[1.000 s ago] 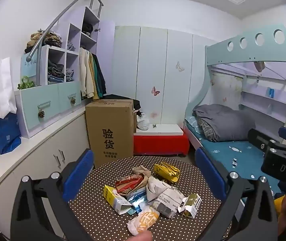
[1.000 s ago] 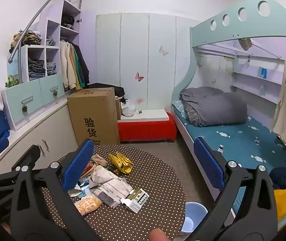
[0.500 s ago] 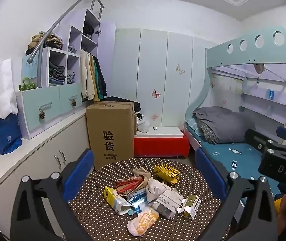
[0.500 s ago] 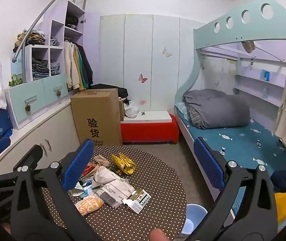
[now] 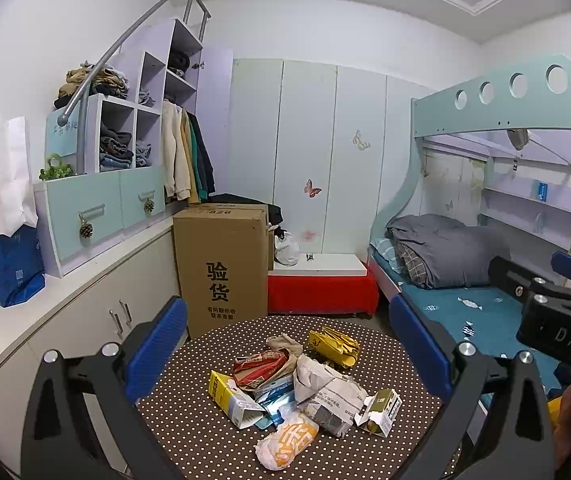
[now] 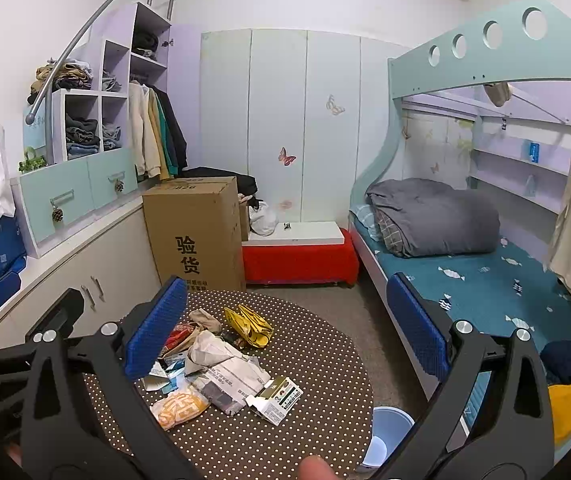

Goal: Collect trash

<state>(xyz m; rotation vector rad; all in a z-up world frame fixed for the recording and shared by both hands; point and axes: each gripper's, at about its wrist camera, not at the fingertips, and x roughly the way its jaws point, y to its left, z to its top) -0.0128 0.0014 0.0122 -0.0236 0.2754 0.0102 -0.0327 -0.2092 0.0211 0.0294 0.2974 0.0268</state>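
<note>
Both grippers, left (image 5: 287,354) and right (image 6: 285,330), hang released above the trash (image 5: 297,386) on the table (image 5: 205,440); only the right view shows the blue bin (image 6: 387,436) beside the table's edge.

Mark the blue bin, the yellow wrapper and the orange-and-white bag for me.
blue bin (image 6: 391,426): right wrist view, on its rim beside the table.
yellow wrapper (image 6: 251,326): right wrist view, middle of the crumpled foil.
orange-and-white bag (image 5: 289,440): left wrist view, on the orange print.

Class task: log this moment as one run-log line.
left gripper: open, empty | right gripper: open, empty | trash pile: untouched on dotted table | blue bin: beside table
</note>
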